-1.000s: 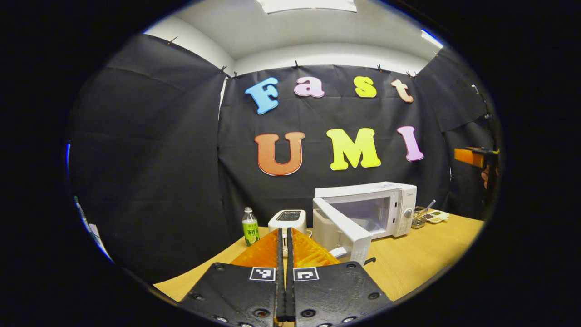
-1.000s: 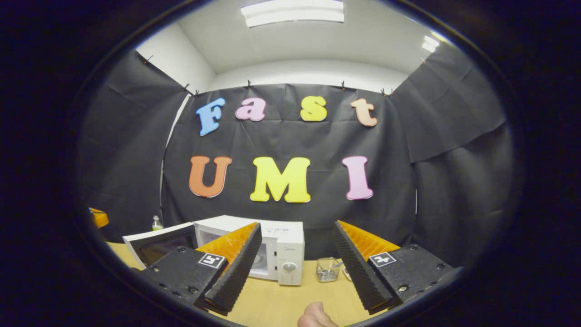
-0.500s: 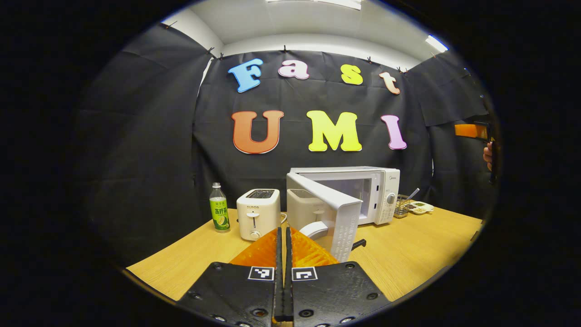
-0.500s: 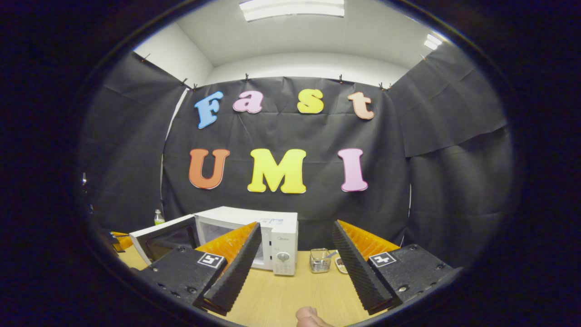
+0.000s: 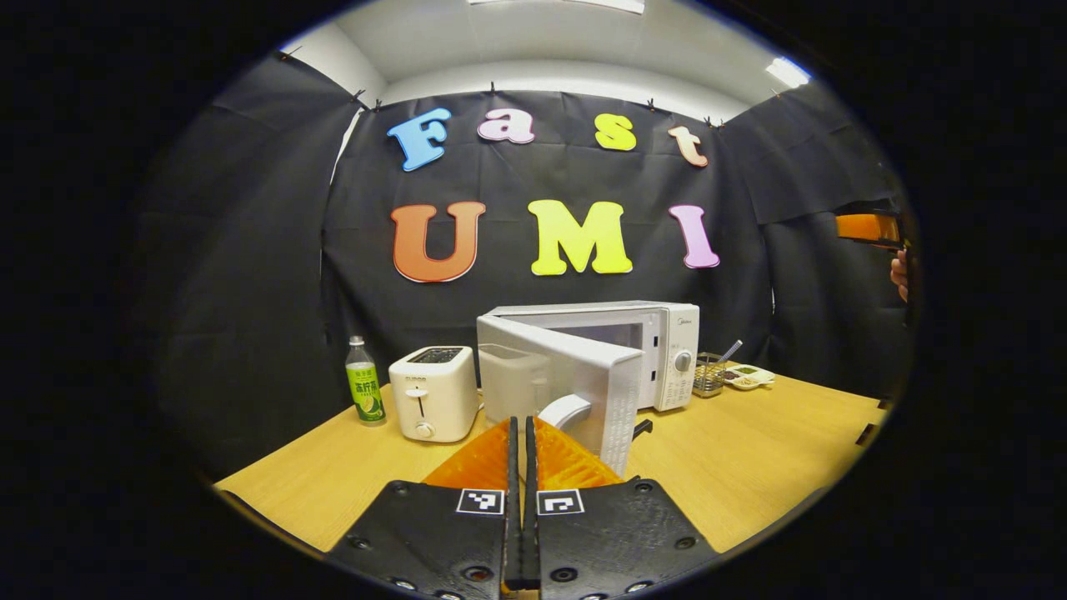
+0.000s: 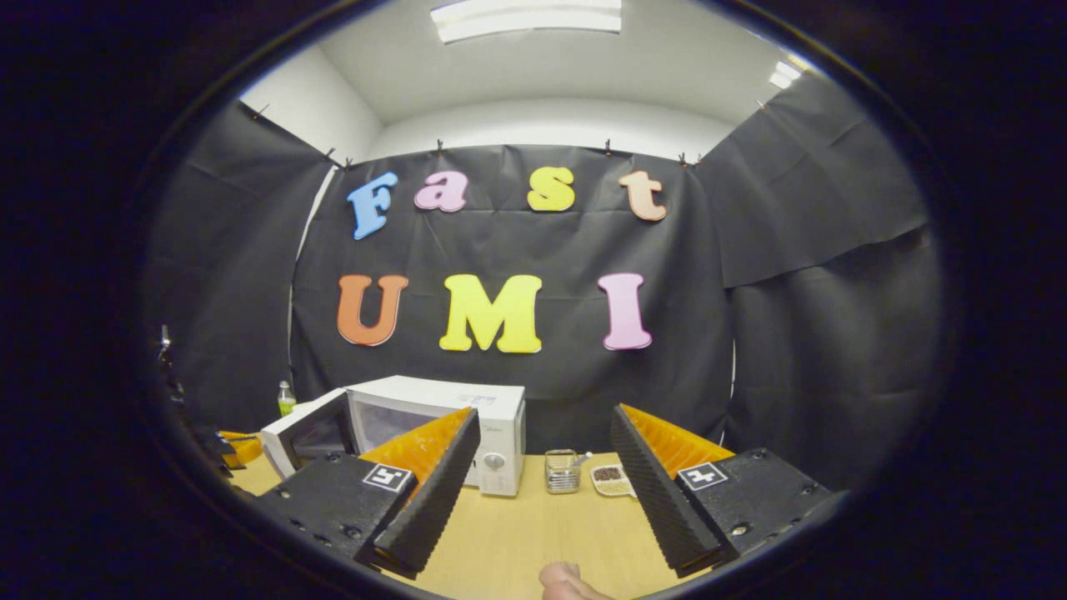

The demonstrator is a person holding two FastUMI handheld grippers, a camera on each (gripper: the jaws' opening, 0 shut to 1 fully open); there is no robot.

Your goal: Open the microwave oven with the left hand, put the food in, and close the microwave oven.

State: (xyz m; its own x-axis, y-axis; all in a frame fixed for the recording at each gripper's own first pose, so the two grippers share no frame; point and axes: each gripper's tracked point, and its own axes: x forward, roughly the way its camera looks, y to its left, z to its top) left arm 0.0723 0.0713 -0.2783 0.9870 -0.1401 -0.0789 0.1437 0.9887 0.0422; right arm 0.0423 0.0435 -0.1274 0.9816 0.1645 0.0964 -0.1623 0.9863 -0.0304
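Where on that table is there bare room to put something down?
The table lies bare in front of the microwave oven, right of its open door, and in front of the toaster and bottle. It is crowded along the back, where the wire basket and dish sit beside the oven.

The table has a matt, pale wood-grain top. The microwave oven and toaster look like smooth, slightly glossy white plastic. The bottle is clear plastic with a shiny label. The small basket seems to be wire metal.
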